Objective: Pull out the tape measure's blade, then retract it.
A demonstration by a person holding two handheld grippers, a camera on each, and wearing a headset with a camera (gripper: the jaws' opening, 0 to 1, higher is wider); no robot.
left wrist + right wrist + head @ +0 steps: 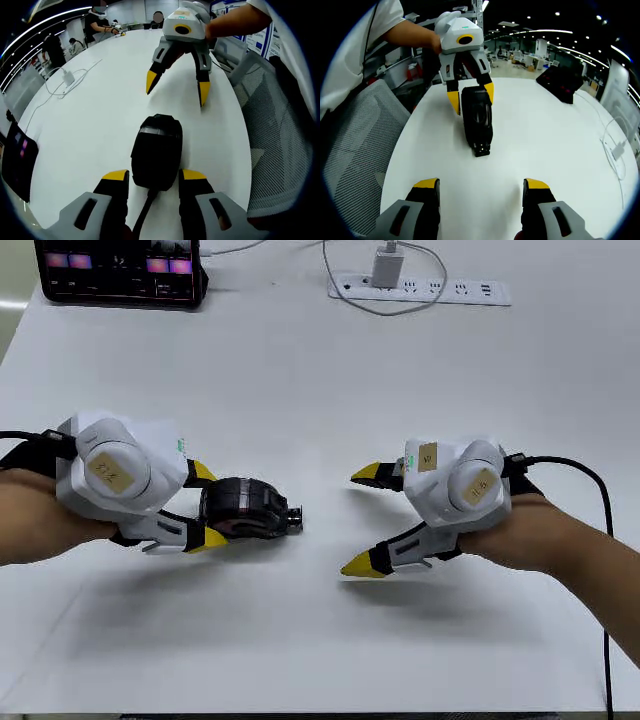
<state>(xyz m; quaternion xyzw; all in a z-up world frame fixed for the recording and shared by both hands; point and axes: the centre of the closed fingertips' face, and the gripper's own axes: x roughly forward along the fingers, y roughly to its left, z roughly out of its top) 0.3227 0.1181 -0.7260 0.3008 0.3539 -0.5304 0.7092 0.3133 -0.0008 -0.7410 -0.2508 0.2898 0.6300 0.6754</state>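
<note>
**Tape measure gripped, blade not out**

The left hand-held gripper (207, 506) is clamped on the back of the tape measure (248, 508), so it is held steady on the white surface (300, 370). Its blade end (294, 519) is pointed at the right hand-held gripper (362, 521), which is spread wide and well apart from it, likely ready to grab it. The tape measure is black and rounded. No blade is pulled out yet.

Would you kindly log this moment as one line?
left claw: shut on tape measure | right claw: open, apart | pull: not yet begun
</note>
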